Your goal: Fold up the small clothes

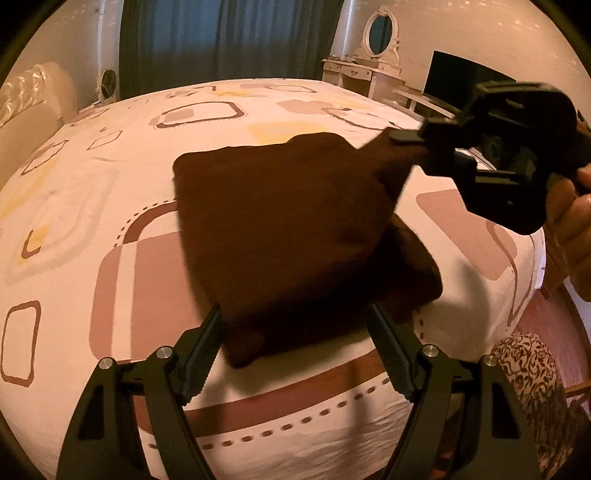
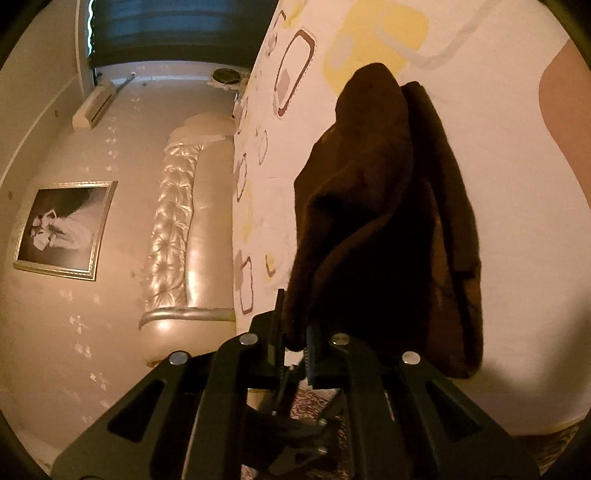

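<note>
The bed (image 1: 110, 177) carries a white sheet printed with brown, pink and yellow rounded squares. A tufted cream headboard (image 2: 184, 229) stands at its head. Beyond the bed hang dark blue curtains (image 1: 229, 40). A white dressing table with an oval mirror (image 1: 380, 31) stands off the bed's far corner, a black screen (image 1: 454, 77) beside it. A framed picture (image 2: 64, 229) hangs above the headboard.

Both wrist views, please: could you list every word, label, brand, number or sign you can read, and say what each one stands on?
None: no readable text shows in either view.
Bed sheet: printed shapes only, no letters.
Brown garment: no visible tag or print.
Framed picture: a photo, no caption.
Dark screen: blank.
Wall unit: any marking too small to read.
</note>
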Demonstrator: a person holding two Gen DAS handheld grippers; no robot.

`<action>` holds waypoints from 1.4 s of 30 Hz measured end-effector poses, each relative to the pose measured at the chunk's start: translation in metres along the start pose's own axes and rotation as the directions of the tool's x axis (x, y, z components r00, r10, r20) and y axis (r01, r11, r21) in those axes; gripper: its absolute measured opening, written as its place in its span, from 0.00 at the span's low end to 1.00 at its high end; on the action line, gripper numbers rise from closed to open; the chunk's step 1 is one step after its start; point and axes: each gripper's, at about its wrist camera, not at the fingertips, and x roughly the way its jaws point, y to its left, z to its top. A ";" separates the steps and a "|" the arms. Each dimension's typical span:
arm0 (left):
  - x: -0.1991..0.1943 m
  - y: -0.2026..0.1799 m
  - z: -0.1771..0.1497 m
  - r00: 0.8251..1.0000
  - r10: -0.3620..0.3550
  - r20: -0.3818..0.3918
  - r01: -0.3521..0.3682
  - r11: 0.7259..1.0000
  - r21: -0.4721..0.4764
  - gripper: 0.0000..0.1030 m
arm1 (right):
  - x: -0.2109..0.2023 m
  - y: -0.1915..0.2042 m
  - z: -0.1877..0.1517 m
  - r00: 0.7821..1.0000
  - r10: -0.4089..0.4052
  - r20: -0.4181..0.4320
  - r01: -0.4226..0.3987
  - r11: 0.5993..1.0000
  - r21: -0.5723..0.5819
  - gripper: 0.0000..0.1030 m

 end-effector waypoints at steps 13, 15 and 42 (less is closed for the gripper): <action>0.000 0.046 -0.008 0.956 0.292 0.022 -0.289 0.953 -0.092 0.79 | -0.013 0.000 -0.006 1.000 0.027 0.002 -0.027 1.000 -0.005 0.07; -0.001 0.059 -0.011 0.954 0.299 0.007 -0.296 0.948 -0.120 0.79 | -0.013 -0.006 -0.010 1.000 0.013 -0.005 -0.013 1.000 -0.005 0.07; -0.008 0.078 -0.039 0.975 0.216 -0.056 -0.221 0.971 -0.088 0.81 | -0.001 -0.103 -0.050 0.997 -0.041 -0.061 0.043 0.999 0.029 0.06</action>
